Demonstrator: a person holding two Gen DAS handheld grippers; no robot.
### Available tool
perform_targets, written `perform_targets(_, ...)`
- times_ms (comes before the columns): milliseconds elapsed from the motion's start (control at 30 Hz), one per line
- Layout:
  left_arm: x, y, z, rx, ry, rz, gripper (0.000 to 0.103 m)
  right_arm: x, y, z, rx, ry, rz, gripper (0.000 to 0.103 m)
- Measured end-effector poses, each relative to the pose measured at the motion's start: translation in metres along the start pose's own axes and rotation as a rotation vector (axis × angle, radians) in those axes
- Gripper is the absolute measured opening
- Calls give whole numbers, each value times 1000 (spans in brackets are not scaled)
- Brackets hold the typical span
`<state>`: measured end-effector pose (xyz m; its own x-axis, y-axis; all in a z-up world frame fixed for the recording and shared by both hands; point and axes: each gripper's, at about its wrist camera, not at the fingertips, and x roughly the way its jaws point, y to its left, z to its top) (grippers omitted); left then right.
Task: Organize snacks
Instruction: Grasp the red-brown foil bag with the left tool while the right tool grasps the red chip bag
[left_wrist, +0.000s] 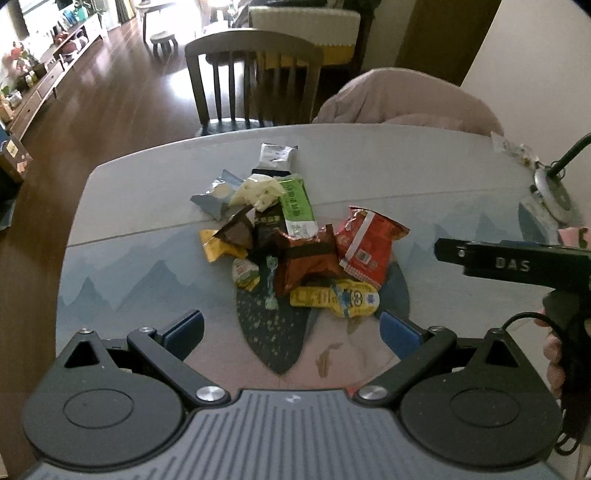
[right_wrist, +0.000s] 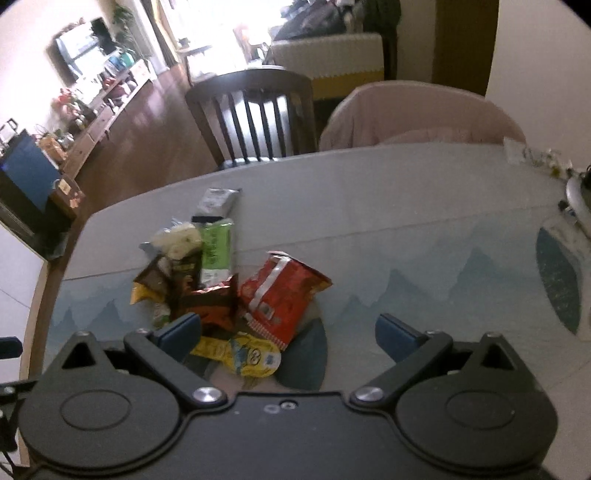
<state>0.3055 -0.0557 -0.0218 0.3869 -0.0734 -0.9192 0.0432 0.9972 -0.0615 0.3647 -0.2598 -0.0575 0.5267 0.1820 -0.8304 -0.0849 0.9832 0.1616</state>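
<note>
My left gripper hangs over the near part of the table with its blue pads spread wide and nothing between them. My right gripper is spread the same way and empty; its left pad covers the near edge of the snack pile, so I cannot see what lies under it.

The snacks sit heaped together left of the table's middle, overlapping so much that several wrappers show only corners. The red bag lies on the right flank, a yellow packet nearest me, a copper-brown pack in the centre, a green bar behind it, and a silver pouch farthest away. The print on most of them is too blurred to read.

At the right edge a lamp base is cut off by the frame. Bare tabletop stretches right of the pile and behind it. Beyond the far edge stand a dark wooden chair and a chair draped in pink cloth.
</note>
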Motion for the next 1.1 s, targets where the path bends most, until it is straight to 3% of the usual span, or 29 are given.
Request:
perform_targets(300, 65, -15, 34, 10, 83, -9, 102, 66, -13, 22, 33, 106, 7, 98)
perform_targets(433, 102, -17, 46, -12, 174, -25, 102, 92, -19, 32, 77, 155, 25, 98)
perform_targets(667, 153, -15, 70, -72, 268, -23, 102, 141, -20, 42, 151, 232, 19, 98)
perform_targets(1100, 212, -16, 82, -92, 356, 1, 102, 188, -10, 50, 230, 272, -23, 100)
